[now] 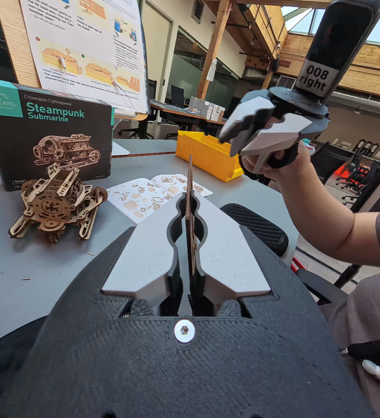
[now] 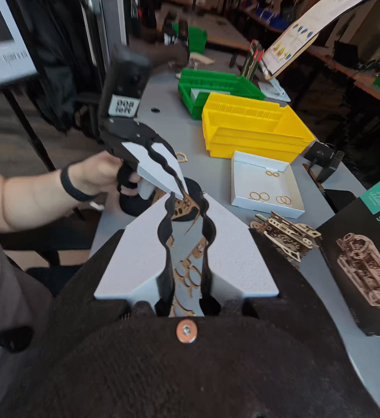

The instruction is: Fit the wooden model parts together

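My left gripper (image 1: pixel 190 195) is shut on a thin wooden parts sheet (image 1: pixel 190 172), seen edge-on and standing upright above the grey table (image 1: pixel 49 271). In the right wrist view the left gripper (image 2: pixel 180 192) holds that sheet (image 2: pixel 189 276), whose cut-out shapes show through the gap between my right fingers. My right gripper (image 2: pixel 188 199) is open and empty, just above the sheet. In the left wrist view the right gripper (image 1: pixel 231 144) hovers up and to the right of the sheet. The part-built wooden model (image 1: pixel 58 203) stands on the table at left, also in the right wrist view (image 2: pixel 284 235).
The dark kit box (image 1: pixel 49 135) stands behind the model. An open instruction booklet (image 1: pixel 153 196) lies ahead. A yellow bin (image 2: pixel 252 131), a green bin (image 2: pixel 207 88) and a white tray (image 2: pixel 266 209) with rings sit farther back. An instruction board (image 1: pixel 82 45) leans behind.
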`<state>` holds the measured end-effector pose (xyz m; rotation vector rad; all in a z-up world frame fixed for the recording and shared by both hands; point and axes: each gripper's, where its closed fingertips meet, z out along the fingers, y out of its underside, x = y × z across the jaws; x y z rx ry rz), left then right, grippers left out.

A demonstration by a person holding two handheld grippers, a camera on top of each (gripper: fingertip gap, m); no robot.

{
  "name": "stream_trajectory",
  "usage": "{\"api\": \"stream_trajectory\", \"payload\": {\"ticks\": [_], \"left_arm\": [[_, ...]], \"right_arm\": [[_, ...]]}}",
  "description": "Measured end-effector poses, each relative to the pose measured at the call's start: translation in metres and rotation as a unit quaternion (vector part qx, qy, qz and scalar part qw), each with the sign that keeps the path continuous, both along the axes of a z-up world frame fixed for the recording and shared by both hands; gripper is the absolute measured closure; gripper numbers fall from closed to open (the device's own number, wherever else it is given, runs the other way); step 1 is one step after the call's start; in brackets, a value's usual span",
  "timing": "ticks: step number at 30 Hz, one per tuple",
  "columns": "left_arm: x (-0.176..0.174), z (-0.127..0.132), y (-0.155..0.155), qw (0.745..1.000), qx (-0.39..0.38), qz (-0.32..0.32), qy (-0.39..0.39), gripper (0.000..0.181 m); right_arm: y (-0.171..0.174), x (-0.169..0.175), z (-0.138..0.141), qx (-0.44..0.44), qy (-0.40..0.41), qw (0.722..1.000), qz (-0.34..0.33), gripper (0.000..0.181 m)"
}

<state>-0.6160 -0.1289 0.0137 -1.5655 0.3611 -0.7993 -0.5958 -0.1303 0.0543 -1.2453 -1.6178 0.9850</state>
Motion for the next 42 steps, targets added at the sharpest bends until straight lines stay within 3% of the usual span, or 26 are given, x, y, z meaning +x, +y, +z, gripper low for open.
{"api": "stream_trajectory", "payload": {"ticks": [1, 3, 5, 9, 12, 17, 23, 25, 32, 36, 38, 42], "left_arm": [[-0.004, 0.000, 0.000, 1.000, -0.004, 0.005, -0.015, 0.181], [-0.008, -0.001, 0.000, 0.999, -0.012, 0.012, -0.039, 0.181], [-0.009, -0.003, 0.002, 0.998, -0.019, 0.018, -0.054, 0.181], [-0.005, -0.006, 0.005, 0.996, -0.029, 0.022, -0.076, 0.181], [-0.002, -0.008, 0.006, 0.995, -0.034, 0.026, -0.085, 0.181], [-0.006, -0.007, 0.004, 0.994, -0.033, 0.032, -0.099, 0.181], [-0.008, -0.008, 0.005, 0.994, -0.030, 0.045, -0.099, 0.181], [-0.009, -0.008, 0.006, 0.993, -0.027, 0.053, -0.098, 0.181], [-0.007, -0.010, 0.005, 0.992, -0.037, 0.038, -0.116, 0.181], [-0.008, -0.006, 0.003, 0.992, -0.031, 0.040, -0.116, 0.181], [-0.006, -0.007, 0.003, 0.993, -0.030, 0.042, -0.110, 0.181], [-0.006, -0.003, 0.001, 0.991, -0.019, 0.043, -0.126, 0.181]], "right_arm": [[-0.001, 0.007, 0.008, -0.047, 0.028, 0.998, -0.013, 0.172], [0.001, 0.015, 0.006, -0.144, 0.065, 0.986, -0.048, 0.176], [-0.002, 0.013, -0.015, -0.240, 0.080, 0.966, -0.052, 0.177], [-0.006, -0.006, -0.052, -0.346, 0.094, 0.932, -0.045, 0.172], [0.006, -0.016, -0.061, -0.349, 0.124, 0.926, -0.076, 0.168], [0.007, -0.022, -0.058, -0.376, 0.158, 0.912, -0.053, 0.172], [0.015, -0.025, -0.061, -0.314, 0.154, 0.930, -0.114, 0.180], [0.011, -0.027, -0.059, -0.315, 0.154, 0.930, -0.114, 0.170], [0.000, -0.036, -0.064, -0.434, 0.145, 0.888, -0.052, 0.165], [-0.002, -0.034, -0.052, -0.515, 0.186, 0.836, -0.007, 0.155], [0.001, -0.034, -0.056, -0.509, 0.188, 0.839, -0.020, 0.165], [0.001, -0.031, -0.050, -0.522, 0.223, 0.823, -0.023, 0.164]]}}
